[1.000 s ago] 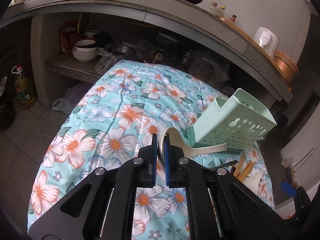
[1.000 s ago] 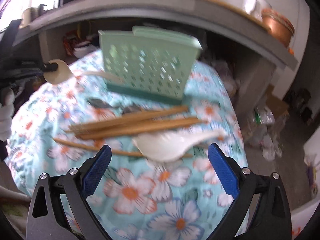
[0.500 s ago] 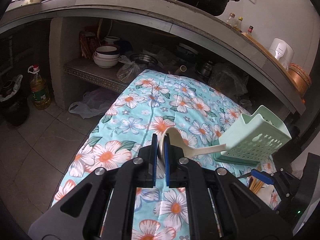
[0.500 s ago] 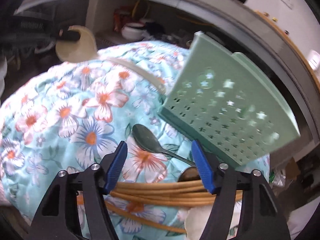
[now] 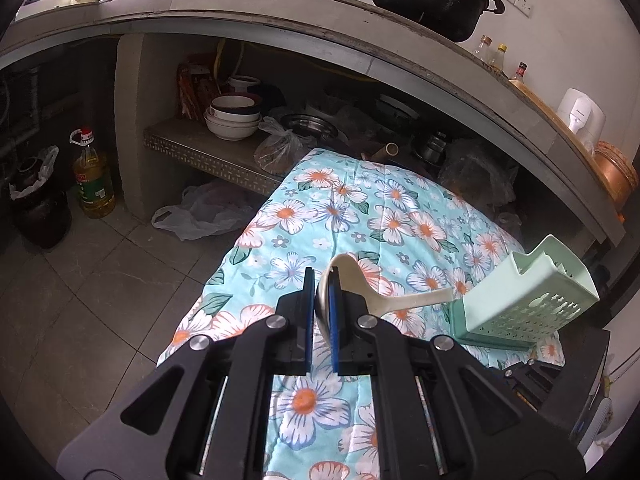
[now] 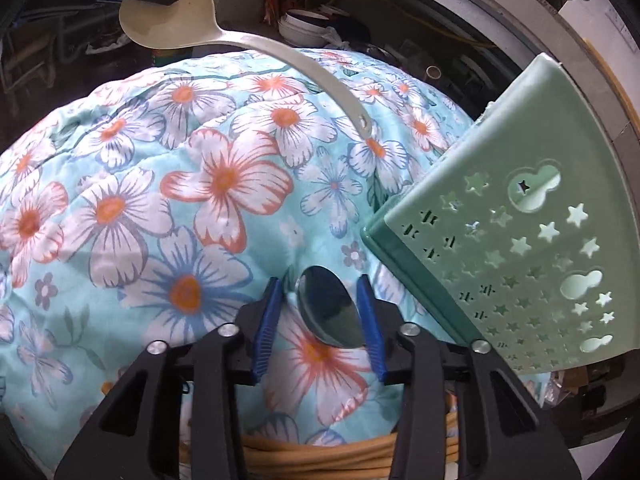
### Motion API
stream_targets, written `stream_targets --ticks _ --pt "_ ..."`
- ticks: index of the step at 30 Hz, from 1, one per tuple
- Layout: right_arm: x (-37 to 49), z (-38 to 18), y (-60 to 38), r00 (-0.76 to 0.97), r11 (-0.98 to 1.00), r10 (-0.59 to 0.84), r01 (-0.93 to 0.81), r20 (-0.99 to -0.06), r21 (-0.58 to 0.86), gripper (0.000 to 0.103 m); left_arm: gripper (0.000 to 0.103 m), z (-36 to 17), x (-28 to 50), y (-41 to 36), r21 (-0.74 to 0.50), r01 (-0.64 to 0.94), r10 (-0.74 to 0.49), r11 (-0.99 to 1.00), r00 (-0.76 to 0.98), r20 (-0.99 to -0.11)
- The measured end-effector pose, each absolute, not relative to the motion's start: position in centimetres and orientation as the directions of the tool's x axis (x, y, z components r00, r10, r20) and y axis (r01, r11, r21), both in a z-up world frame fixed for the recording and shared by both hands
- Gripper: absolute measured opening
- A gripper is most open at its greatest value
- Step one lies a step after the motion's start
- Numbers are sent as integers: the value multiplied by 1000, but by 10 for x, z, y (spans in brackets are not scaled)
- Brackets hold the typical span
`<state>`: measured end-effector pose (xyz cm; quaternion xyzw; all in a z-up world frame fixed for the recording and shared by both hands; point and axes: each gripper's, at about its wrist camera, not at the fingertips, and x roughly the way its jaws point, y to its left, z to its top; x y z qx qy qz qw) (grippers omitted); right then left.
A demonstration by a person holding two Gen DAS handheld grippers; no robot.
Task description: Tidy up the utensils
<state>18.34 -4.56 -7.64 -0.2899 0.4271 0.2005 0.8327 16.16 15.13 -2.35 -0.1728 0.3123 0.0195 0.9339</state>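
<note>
Closing around the metal spoon (image 6: 330, 312), the right gripper (image 6: 320, 320) had dropped from above the chopsticks (image 6: 320, 450); contact seemed unmade. Beyond, the left gripper (image 5: 321, 312) pinched the cream ladle (image 5: 360, 288) beside the green holder (image 6: 512, 248), open desk (image 6: 140, 184) leftward.

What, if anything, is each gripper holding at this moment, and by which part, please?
The left gripper clamps the cream ladle by its bowl. The right gripper is closing around the metal spoon's bowl, not yet gripping it.

I see a cream ladle (image 6: 168, 26), a mint-green star-perforated caddy (image 6: 520, 240) and a dark spoon (image 6: 330, 312) on the turquoise floral cloth (image 6: 160, 200).
</note>
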Motion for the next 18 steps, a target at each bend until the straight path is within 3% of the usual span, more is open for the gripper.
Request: stream_targets --ticks 2,4,13,18 --pt "191 -75 -40 551 754 92 -582 -829 -304 13 5 -19 161 151 -309 -138 -70 941 812 -579" --pt "190 -74 -38 556 760 99 -577 -825 -298 10 5 -12 160 150 -311 -127 -74 942 824 -561" --pt "194 -11 -66 625 857 204 -486 -754 -172 5 5 51 151 128 -235 -11 -86 972 913 -398" --pt "189 25 -102 662 903 256 -424 -704 -71 3 5 74 157 95 -135 60 -107 989 924 -368"
